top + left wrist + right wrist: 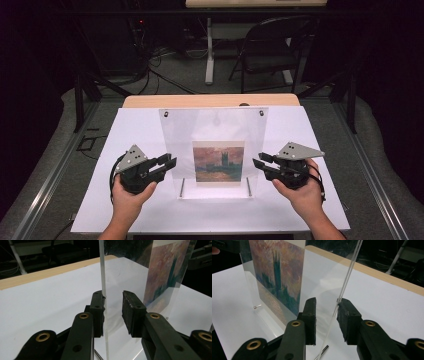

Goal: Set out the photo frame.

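Left gripper [113, 310]: jaws part-open astride clear acrylic picture frame [214, 150] edge, one pad touching, no clamp.
Right gripper [326, 320]: likewise, astride.
Technique: close both evenly, lift level.

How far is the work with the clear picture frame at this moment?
Done: the clear acrylic frame with the painting print stands upright on the white board. In hand: the left gripper and right gripper each straddle one side edge; the fingers have not clamped, one at most touches the pane. Left: probably closing fully and lifting or moving the frame.
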Action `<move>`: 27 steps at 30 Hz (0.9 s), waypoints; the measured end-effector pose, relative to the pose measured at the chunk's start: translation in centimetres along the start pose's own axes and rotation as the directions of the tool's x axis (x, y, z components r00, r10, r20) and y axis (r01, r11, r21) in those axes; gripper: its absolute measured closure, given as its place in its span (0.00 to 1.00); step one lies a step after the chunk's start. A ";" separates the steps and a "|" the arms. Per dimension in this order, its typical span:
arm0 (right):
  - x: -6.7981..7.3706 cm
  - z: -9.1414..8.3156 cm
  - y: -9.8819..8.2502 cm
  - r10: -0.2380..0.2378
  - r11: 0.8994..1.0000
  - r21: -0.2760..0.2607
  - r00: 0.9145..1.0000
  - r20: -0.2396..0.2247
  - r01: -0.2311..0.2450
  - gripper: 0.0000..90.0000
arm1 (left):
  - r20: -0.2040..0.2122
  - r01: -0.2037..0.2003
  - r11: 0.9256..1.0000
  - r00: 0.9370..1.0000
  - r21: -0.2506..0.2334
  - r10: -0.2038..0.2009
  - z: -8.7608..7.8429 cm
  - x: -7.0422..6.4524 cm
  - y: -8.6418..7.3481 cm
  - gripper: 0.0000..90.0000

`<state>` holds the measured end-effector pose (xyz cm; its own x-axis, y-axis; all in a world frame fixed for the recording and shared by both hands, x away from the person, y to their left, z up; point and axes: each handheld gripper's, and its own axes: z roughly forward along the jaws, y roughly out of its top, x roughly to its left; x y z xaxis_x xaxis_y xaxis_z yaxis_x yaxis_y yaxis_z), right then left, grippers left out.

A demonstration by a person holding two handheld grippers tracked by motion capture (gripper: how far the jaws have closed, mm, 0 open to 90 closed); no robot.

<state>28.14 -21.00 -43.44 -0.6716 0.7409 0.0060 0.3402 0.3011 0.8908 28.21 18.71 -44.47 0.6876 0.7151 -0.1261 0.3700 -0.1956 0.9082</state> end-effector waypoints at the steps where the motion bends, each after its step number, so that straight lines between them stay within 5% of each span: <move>1: 0.0 0.0 0.0 0.000 1.000 -0.001 1.000 -0.001 0.000 0.76 | -0.001 0.000 1.000 1.000 0.000 0.000 0.0 0.0 0.0 0.79; 15: 0.5 0.0 -0.4 -0.033 0.999 -0.001 0.999 -0.003 0.033 0.63 | -0.020 -0.030 0.999 0.999 0.030 0.030 -0.2 -0.8 -0.2 0.65; 27: 1.9 0.3 -0.9 -0.158 0.987 0.021 0.986 0.052 0.158 0.49 | -0.073 -0.104 0.992 0.991 0.065 0.108 -0.2 -1.9 -0.8 0.56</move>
<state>26.75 -19.67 -44.42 -0.6820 0.7139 -0.1588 0.2438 0.4265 0.8710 26.50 17.64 -44.90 0.6762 0.7367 0.0025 0.3365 -0.3119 0.8885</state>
